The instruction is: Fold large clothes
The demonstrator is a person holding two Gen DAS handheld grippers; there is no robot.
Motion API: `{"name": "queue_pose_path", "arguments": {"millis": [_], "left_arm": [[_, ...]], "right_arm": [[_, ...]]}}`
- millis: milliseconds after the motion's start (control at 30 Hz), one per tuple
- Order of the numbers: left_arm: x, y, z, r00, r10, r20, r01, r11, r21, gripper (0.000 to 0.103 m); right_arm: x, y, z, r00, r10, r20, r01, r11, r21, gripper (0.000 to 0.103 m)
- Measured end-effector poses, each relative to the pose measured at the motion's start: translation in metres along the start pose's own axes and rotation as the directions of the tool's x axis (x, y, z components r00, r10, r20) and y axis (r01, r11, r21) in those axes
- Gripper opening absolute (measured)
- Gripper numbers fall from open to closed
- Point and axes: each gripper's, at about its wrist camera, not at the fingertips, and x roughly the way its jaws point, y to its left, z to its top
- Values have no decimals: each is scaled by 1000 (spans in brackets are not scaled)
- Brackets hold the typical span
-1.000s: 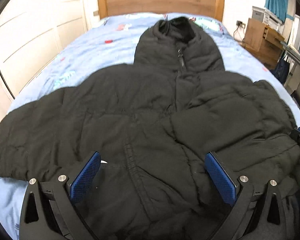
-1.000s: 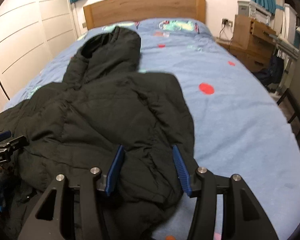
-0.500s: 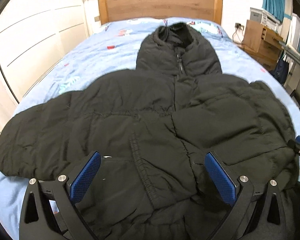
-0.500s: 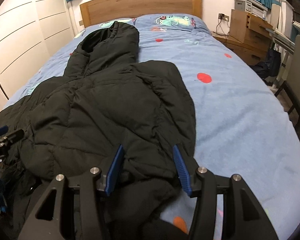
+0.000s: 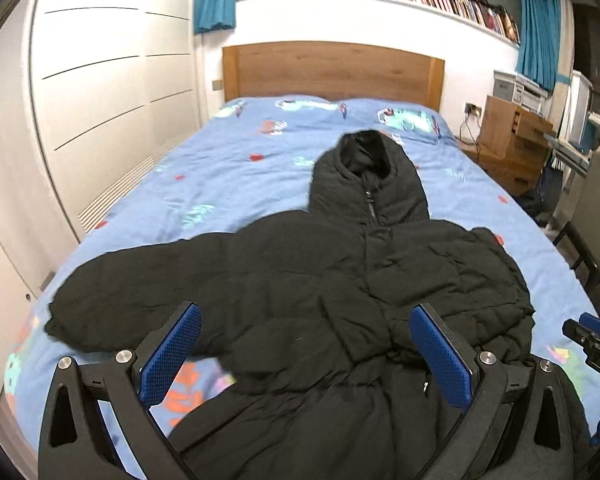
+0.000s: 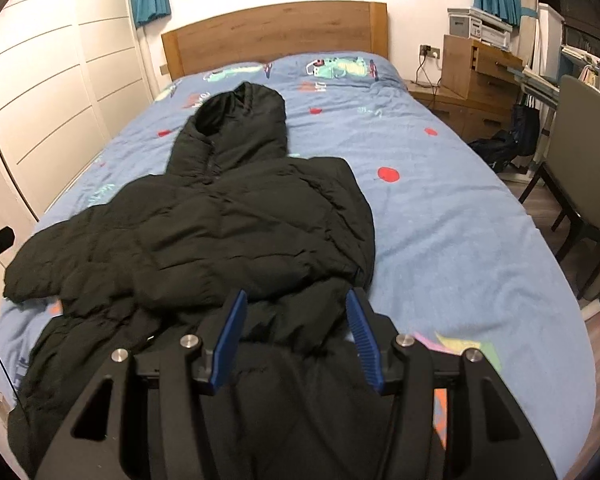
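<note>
While both grippers hang above the near end of the bed (image 5: 260, 148), the black puffer jacket (image 5: 300, 280) lies spread below them, hem nearest the cameras, hood (image 5: 364, 176) pointing toward the wooden headboard (image 5: 332, 68) at the top of the frame. One sleeve looks already folded across the chest on the right of the left-wrist view, while the other sleeve (image 5: 140, 280) stretches out at centre left, so I judge the fold as partly done. Next move, likely: drop down on that outstretched sleeve or the hem, pinch the thick padding and carry it over. Left gripper (image 5: 306, 354): pads wide apart, nothing between them, clear of the fabric. Right gripper (image 6: 296, 336): about half spread, having just widened slightly, empty too, poised over the jacket's lower right edge.
</note>
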Motion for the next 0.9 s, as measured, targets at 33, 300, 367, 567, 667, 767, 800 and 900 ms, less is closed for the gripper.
{"name": "queue_pose_path", "arguments": {"millis": [33,300,367,567,667,767,800,900], "left_arm": [[-9,8,-1,1000,3,8,-2,1000,-8,102],[-53,73,-18,998,46,49,-43,997,-69,102],[-53,95,-24,998,55,39,-51,994,-100,102],[-39,164,-43,996,84,-9,-84,977,-195,102],[-24,205,-54,997,69,-45,-79,959,-273,102],[6,263,-73,994,46,-99,-83,907,-413,102],[13,278,-78,992,47,-113,-93,891,-444,102],[42,327,-94,984,73,-162,-149,836,-529,102]], "right_arm": [[-9,3,-2,1000,1,6,-1,1000,2,58],[-55,29,-15,999,-9,37,9,1000,4,70],[-61,36,-16,999,-18,40,18,1000,2,71],[-65,59,-14,998,-43,50,44,999,-14,72],[-57,70,-12,998,-55,41,57,998,-27,72],[-46,81,-11,997,-68,28,69,996,-49,72],[-42,84,-11,997,-73,22,74,996,-57,72],[-29,90,-10,997,-80,8,80,994,-73,72]]}}
